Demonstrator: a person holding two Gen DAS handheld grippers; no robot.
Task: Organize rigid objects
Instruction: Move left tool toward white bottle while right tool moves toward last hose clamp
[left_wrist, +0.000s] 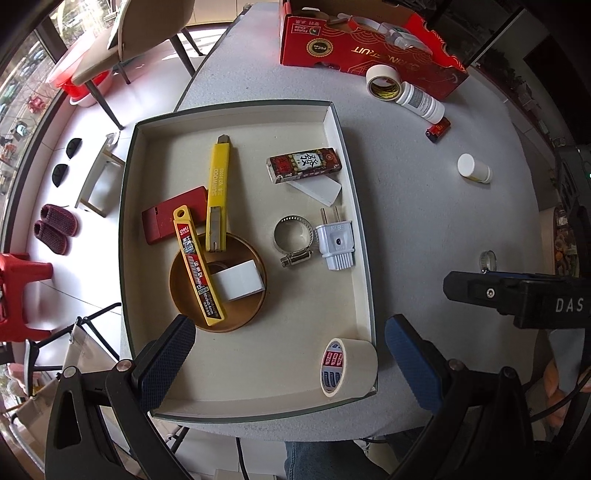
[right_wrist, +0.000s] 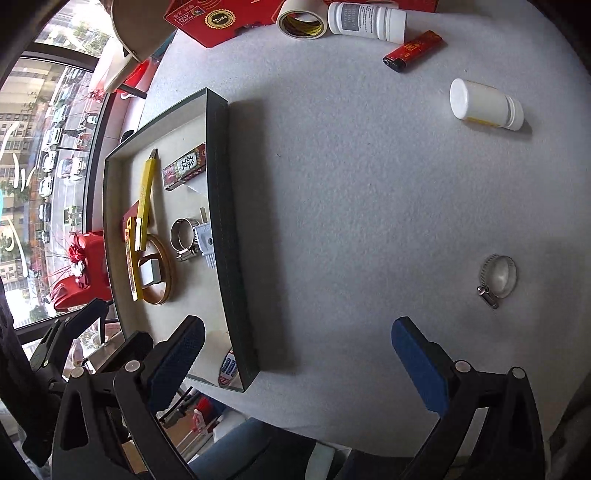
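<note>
A shallow tray (left_wrist: 365, 236) (right_wrist: 221, 206) on the grey table holds a yellow utility knife (left_wrist: 218, 195), a blade pack (left_wrist: 199, 266), a red box (left_wrist: 166, 221), a wooden bowl (left_wrist: 240, 317) with a white block (left_wrist: 239, 280), a hose clamp (left_wrist: 293, 236), a white plug (left_wrist: 336, 240), a printed box (left_wrist: 303, 164) and a tape roll (left_wrist: 345, 365). My left gripper (left_wrist: 288, 354) hangs open over the tray's near end. My right gripper (right_wrist: 295, 358) is open above bare table, with a loose hose clamp (right_wrist: 496, 278) (left_wrist: 488, 259) ahead to the right.
Outside the tray lie a small white bottle (right_wrist: 485, 105) (left_wrist: 474, 168), a red lighter (right_wrist: 413, 50) (left_wrist: 439, 129), a labelled white bottle (right_wrist: 365, 20) (left_wrist: 421, 101) and a tape roll (right_wrist: 301, 22) (left_wrist: 382, 81). A red carton (left_wrist: 362, 44) stands at the far edge.
</note>
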